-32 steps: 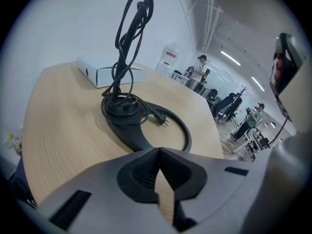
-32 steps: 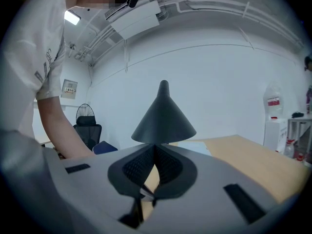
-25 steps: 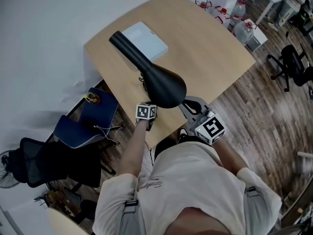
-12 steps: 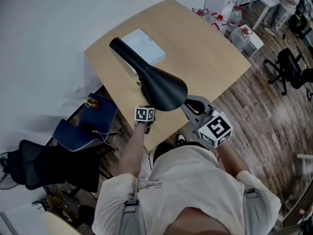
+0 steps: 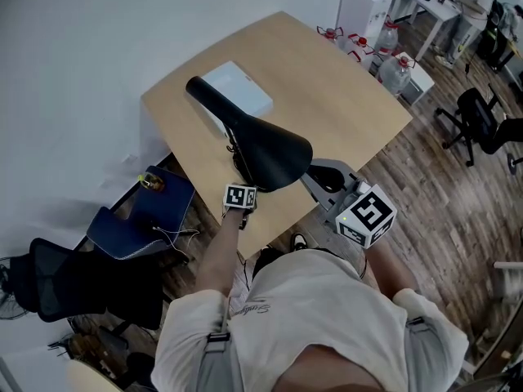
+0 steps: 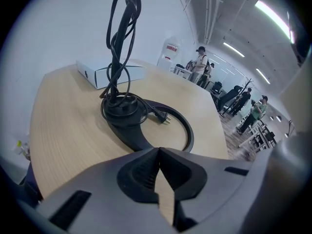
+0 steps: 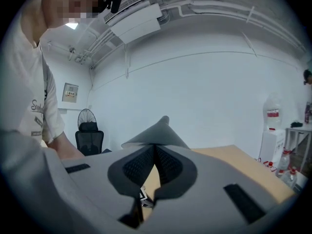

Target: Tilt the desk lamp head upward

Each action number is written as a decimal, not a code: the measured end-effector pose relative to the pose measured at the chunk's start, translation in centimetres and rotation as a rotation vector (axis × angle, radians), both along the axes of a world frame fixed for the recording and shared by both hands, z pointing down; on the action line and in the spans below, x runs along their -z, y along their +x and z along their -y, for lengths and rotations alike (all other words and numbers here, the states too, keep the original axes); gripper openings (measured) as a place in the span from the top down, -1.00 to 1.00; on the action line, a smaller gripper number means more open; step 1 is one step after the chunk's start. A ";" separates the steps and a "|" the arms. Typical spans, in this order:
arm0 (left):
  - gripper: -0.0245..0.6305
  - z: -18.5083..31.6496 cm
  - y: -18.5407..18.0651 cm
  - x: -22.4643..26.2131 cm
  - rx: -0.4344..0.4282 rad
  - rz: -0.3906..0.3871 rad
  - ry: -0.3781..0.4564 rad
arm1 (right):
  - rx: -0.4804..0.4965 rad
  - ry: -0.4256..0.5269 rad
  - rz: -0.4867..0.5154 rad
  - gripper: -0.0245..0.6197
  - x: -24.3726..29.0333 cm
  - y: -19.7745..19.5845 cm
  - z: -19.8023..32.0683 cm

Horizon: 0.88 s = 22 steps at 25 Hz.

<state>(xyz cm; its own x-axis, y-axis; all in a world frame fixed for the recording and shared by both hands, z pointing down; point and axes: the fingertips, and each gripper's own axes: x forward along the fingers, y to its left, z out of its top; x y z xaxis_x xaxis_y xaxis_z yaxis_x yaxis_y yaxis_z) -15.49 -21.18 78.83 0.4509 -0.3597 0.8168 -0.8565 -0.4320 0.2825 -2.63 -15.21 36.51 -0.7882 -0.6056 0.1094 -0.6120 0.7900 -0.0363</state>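
Observation:
The black desk lamp head (image 5: 272, 155) hangs over the near edge of the wooden table (image 5: 343, 96), with its arm (image 5: 214, 103) running back toward the wall. In the left gripper view the lamp's ring base (image 6: 146, 130) lies on the table with the cord (image 6: 118, 48) coiled round the stem. My left gripper (image 6: 158, 152) is shut and empty, low under the lamp head and pointing at the base. My right gripper (image 7: 155, 149) is shut, with its tips right at the lamp head's rim (image 7: 157, 133). I cannot tell if they touch it.
A white box (image 5: 235, 91) lies on the table behind the lamp. A blue chair (image 5: 135, 219) and a black office chair (image 5: 69, 276) stand left of the table. Water bottles (image 5: 392, 60) and more chairs stand at the right. People stand far off in the room.
The head view has shifted, so the table sits lower in the frame. The right gripper's marker cube has drifted slightly right. Both grippers stay by the lamp head.

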 end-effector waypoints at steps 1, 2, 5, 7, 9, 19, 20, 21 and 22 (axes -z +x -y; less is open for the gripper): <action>0.88 0.0 0.0 0.0 -0.005 0.006 0.001 | 0.003 0.007 -0.008 0.94 0.3 0.0 0.0; 0.88 0.0 0.0 0.0 -0.009 0.012 0.001 | 0.007 0.011 -0.013 0.94 0.7 0.0 0.0; 0.88 -0.1 0.0 -0.1 -0.013 0.019 -0.005 | 0.015 0.029 -0.017 0.94 2.0 0.0 -0.2; 0.88 -0.1 0.1 0.0 -0.012 0.016 -0.011 | 0.018 0.039 -0.012 0.94 2.9 0.0 -0.2; 0.88 0.0 0.0 0.0 -0.015 0.015 -0.015 | 0.021 0.034 0.000 0.94 3.5 -0.2 -0.1; 0.88 -0.1 0.0 -0.3 -0.058 0.049 -0.031 | 0.047 0.052 0.018 0.94 7.6 -0.9 0.4; 0.88 -0.2 0.0 -0.3 -0.065 0.051 -0.033 | 0.045 0.062 0.016 0.94 8.0 -1.0 0.5; 0.88 -0.1 0.0 -0.2 -0.071 0.053 -0.033 | 0.045 0.070 0.014 0.94 8.5 -1.1 0.6; 0.88 -0.1 0.0 -0.1 -0.076 0.055 -0.032 | 0.047 0.077 0.015 0.94 8.9 -1.2 0.7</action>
<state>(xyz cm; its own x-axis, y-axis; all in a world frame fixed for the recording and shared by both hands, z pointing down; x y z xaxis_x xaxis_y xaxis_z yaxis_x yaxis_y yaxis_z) -15.47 -21.08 78.97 0.4299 -0.2997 0.8517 -0.8362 -0.4879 0.2505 -3.84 -15.93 27.62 -0.8169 -0.5744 0.0522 -0.5744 0.8184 0.0164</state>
